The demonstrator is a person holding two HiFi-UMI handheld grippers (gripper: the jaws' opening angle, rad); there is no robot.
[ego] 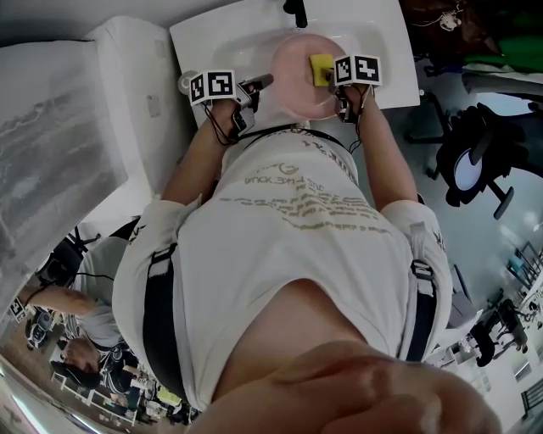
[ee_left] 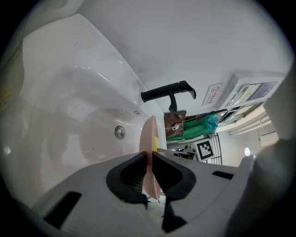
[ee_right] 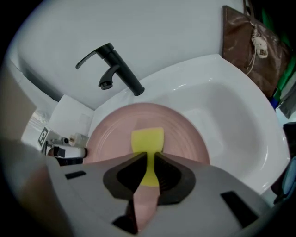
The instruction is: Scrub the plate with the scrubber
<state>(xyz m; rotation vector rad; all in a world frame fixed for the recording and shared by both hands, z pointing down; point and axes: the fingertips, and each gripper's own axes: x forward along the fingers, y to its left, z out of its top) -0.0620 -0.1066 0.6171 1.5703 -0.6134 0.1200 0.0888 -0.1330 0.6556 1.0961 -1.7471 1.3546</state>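
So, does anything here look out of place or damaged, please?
Nothing stands out: the left gripper holds the plate by its rim over the sink, and the right gripper holds the scrubber against it.

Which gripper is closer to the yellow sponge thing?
Right. The right gripper is clamped on the scrubber at the plate; the left gripper pinches the plate's rim, apart from it.

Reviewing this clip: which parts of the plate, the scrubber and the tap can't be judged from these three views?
- Left gripper view: the round pink plate stands edge-on in the left gripper, so its face is unseen. It also hides most of the yellow scrubber pad.
- Right gripper view: the right gripper covers the plate's near rim and the pad's lower end.
- Head view: the black tap is cut off by the top edge.
- Dirt or water on the plate: too faint in every view.
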